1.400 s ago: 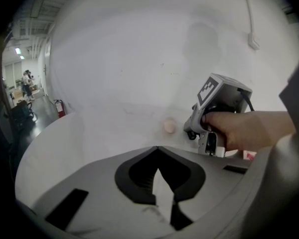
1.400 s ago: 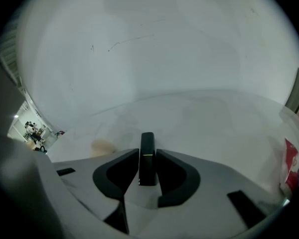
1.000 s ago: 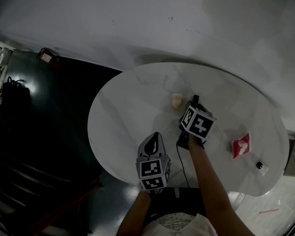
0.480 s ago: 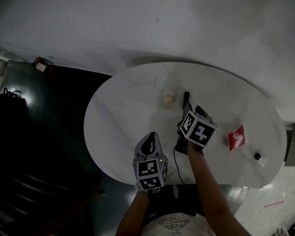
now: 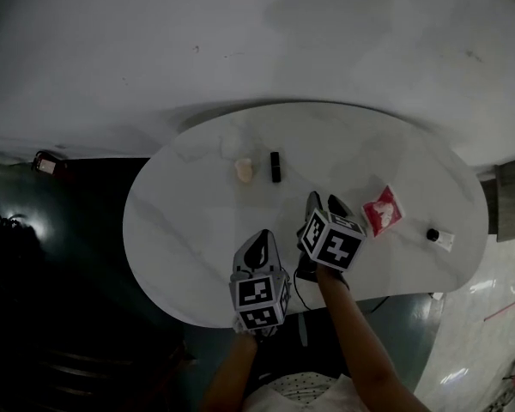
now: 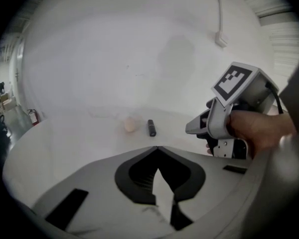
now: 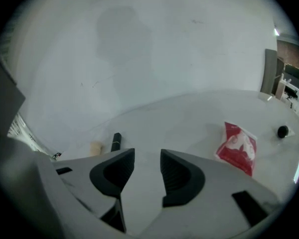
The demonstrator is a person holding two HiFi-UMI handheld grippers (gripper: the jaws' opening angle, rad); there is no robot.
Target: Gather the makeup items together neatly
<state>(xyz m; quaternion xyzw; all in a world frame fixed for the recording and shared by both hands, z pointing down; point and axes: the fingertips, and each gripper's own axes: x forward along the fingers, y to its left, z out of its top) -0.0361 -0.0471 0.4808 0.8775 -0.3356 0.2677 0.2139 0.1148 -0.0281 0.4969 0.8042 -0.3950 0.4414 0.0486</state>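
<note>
R hand-held gripper point(image 7: 147, 156) jaws apart, empty; L hand-held gripper point(image 6: 157, 148) closed, empty.

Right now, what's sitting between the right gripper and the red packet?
Nothing: only bare white tabletop lies between the right gripper and the red packet. The head view shows it; the gripper's fingers stand open and empty.

Beyond my left gripper point(image 5: 262, 240) and right gripper point(image 5: 324, 202), a small beige puff point(image 5: 244, 170) lies beside a short black tube point(image 5: 275, 166).
</note>
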